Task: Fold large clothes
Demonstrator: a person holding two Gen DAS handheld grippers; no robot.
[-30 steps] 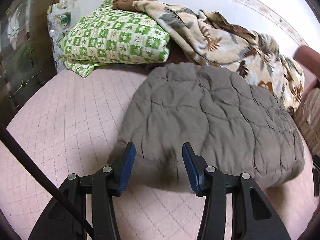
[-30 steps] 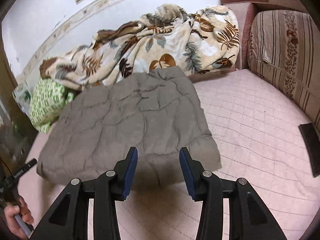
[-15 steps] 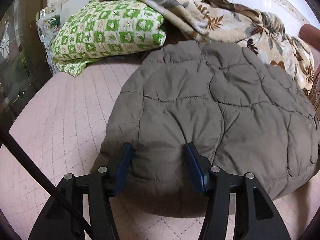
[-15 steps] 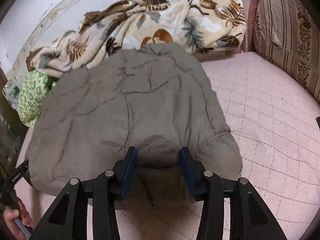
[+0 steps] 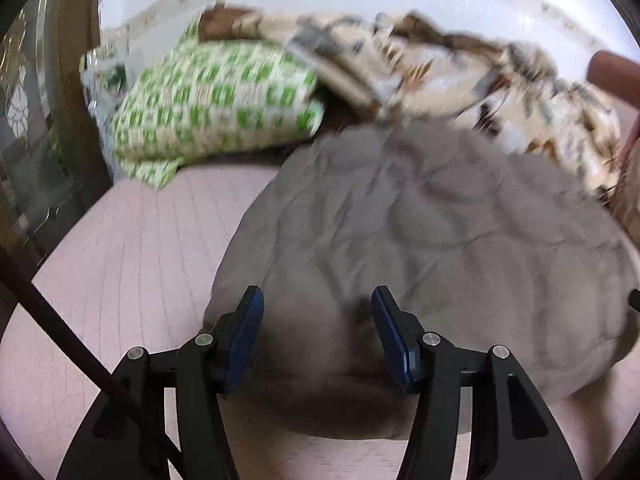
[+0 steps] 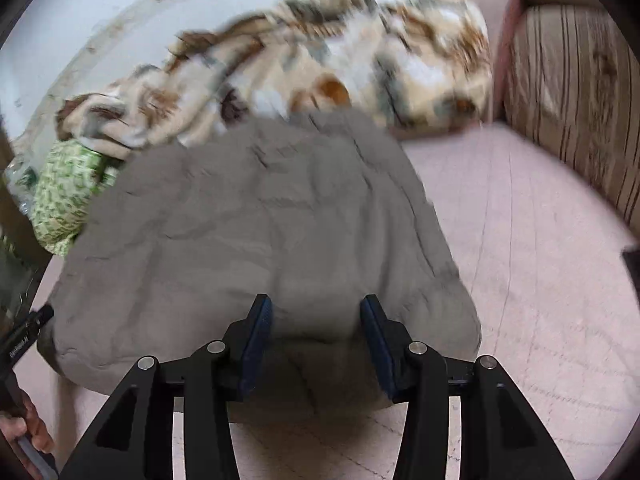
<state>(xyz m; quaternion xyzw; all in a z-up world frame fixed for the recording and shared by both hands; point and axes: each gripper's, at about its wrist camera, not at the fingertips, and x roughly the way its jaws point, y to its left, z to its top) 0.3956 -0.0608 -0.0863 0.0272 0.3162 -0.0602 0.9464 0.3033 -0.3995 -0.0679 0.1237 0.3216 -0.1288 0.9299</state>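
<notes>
On the pink bed (image 5: 120, 260) the grey quilted jacket (image 5: 420, 240) is seen already folded; both grippers, left gripper (image 5: 317, 300) and right gripper (image 6: 316, 308), are half open astride its near edge, nothing clamped.

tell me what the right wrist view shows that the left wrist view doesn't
Only the right wrist view shows the striped cushion and a hand holding the other tool at the lower left edge. Only the left wrist view shows the glass-fronted cabinet and the green checked pillow in full. Both show the grey quilted garment on the pink bedcover, the leaf-print blanket behind it, and an open claw straddling the garment's near edge.
</notes>
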